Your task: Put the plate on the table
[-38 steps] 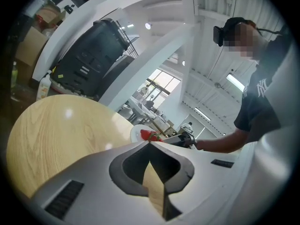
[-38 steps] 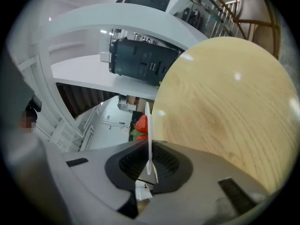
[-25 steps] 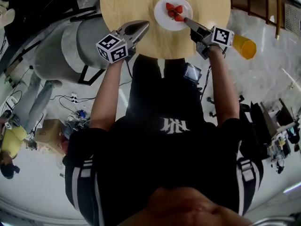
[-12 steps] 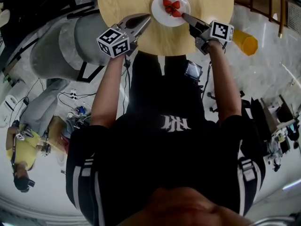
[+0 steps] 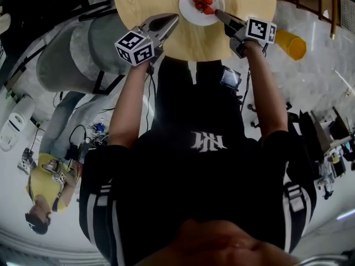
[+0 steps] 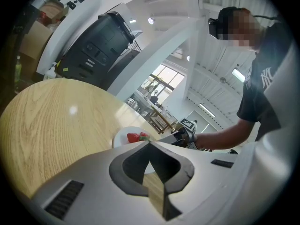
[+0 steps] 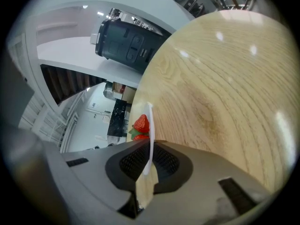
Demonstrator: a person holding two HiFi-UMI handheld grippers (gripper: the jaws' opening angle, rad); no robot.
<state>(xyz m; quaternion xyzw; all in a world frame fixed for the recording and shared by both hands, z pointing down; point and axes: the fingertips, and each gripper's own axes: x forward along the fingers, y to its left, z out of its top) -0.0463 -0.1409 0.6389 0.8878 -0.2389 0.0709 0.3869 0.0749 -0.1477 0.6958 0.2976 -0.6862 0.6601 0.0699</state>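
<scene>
A white plate (image 5: pixel 189 11) with red strawberries (image 5: pixel 202 2) is over the round wooden table (image 5: pixel 147 1), near its far middle. My right gripper (image 5: pixel 217 13) grips the plate's near-right rim; its jaws are closing with the thin rim (image 7: pixel 150 121) between the pads, and the strawberries (image 7: pixel 141 124) show just past them. My left gripper (image 5: pixel 173 19) hovers over the table to the left of the plate, jaws shut and empty. From the left gripper (image 6: pixel 150 143) view, the plate (image 6: pixel 123 137) and the right gripper (image 6: pixel 182 134) sit just beyond its tips.
An orange container (image 5: pixel 289 45) lies off the table's right edge. A grey bulky shape (image 5: pixel 69 57) stands to the left of the table. A person in yellow (image 5: pixel 47 195) is on the floor at lower left. A black machine (image 7: pixel 129 41) stands beyond the table.
The right gripper and the plate have shifted a little farther over the table. The person in yellow at the lower left has moved. The left gripper has barely moved.
</scene>
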